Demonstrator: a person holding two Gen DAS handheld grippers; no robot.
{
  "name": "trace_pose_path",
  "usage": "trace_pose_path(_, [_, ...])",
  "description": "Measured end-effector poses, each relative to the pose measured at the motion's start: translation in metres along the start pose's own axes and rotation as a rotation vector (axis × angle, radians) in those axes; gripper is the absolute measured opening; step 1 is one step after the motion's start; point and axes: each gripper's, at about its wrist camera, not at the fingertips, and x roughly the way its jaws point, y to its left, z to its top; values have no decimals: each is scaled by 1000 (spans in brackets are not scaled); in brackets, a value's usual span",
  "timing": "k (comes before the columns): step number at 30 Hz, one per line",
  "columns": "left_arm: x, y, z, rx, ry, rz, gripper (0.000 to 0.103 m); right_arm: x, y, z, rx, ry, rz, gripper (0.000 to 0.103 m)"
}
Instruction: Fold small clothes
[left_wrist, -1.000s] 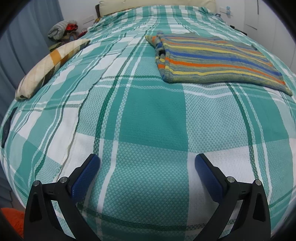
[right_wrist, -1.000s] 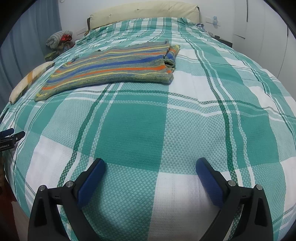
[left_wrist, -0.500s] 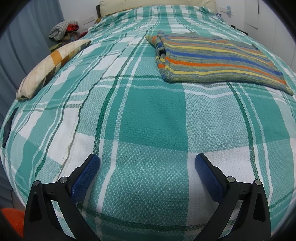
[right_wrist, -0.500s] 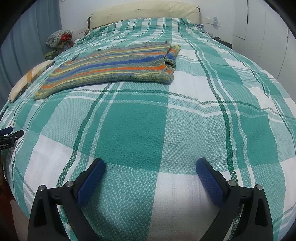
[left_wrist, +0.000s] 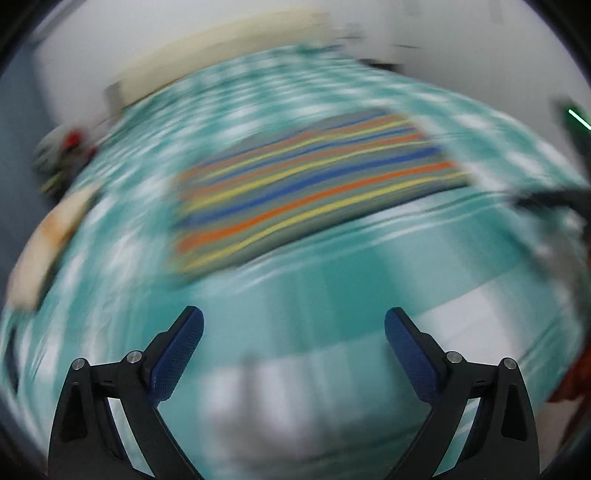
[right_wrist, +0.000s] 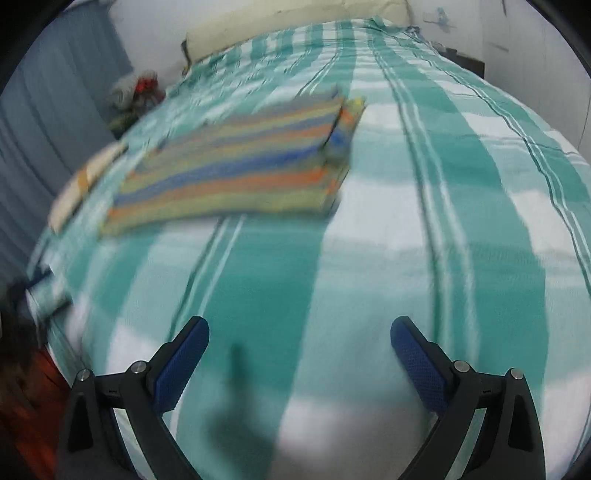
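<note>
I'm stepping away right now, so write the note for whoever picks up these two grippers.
Left gripper: open, empty, above the bedspread.
Right gripper: open, empty, also over the bed.
Striped garment: lies flat on the plaid bedspread ahead of both grippers, looks already folded, one end doubled over at its right side in the right view. Neither gripper touches it.
Both views are motion-blurred, so fine detail is unclear.
Left to do: cannot tell whether another fold is needed; check the garment.

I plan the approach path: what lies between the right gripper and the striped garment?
Only bare checked bedcover lies between the open right gripper and the striped garment, as the right wrist view shows.
</note>
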Motion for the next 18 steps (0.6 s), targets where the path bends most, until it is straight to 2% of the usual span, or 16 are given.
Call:
trace_pose_path(3, [27,-63,51,133,-52,-107,99,9,-36,53,104,-25,84,95])
trace_pose_path(5, [49,-92,74,185,-65,-132,98,27,-62,93,180,-25,154,93])
trace_pose_path(7, [78,-118,94,232,-56,-141,91,50,-79,127,217,-2,200,87])
trace_pose_path(9, [106,-137,107,262,-17,-141,90,71,-88,150,227,31,218,81])
trace_pose_path(11, [129,-151,115,282,17,-151,90,94,-96,171,247,61,250,80])
trace_pose_path(14, [136,-162,122,293,-7,-174,89,122,-100,194,272,85,316,80])
trace_pose_path(15, [137,-165,124,292,-11,-186,82,130,-99,201,265,88,335,79])
trace_pose_path(16, [138,-167,125,289,-13,-207,67,137,-96,208,255,90,355,77])
trace_pose_path(17, [138,-168,126,288,-12,-219,57,142,-93,214,246,94,377,75])
trace_pose_path(18, [139,-171,126,292,-13,-210,30,146,-90,217,238,102,392,67])
